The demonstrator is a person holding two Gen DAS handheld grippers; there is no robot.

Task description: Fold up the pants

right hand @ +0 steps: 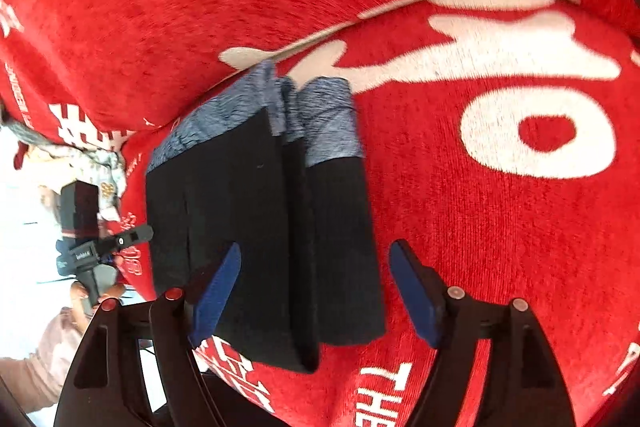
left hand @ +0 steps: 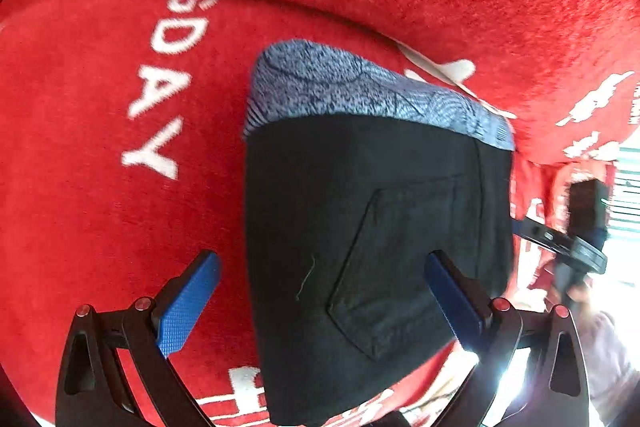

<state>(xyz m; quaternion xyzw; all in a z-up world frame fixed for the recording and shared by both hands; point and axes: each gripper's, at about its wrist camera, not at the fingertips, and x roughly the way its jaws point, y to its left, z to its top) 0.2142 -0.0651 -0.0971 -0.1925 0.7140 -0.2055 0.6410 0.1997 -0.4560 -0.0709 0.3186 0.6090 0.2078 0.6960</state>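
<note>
While the folded black pants with the blue-grey patterned waistband (left hand: 372,227) lie lengthwise ahead on the red lettered blanket (left hand: 100,207), both left tool (left hand: 320,303) and right tool (right hand: 316,291) gape wide, empty, straddling them

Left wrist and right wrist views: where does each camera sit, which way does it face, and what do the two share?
Left wrist: sits on the left gripper, looking down past its open blue fingers at the folded black pants on the red blanket; the right gripper and its hand show at right.
Right wrist: sits on the right gripper, facing the pants from their stacked fold edges; the left gripper shows at left.
Shared: pants, blanket, each other's gripper.
</note>
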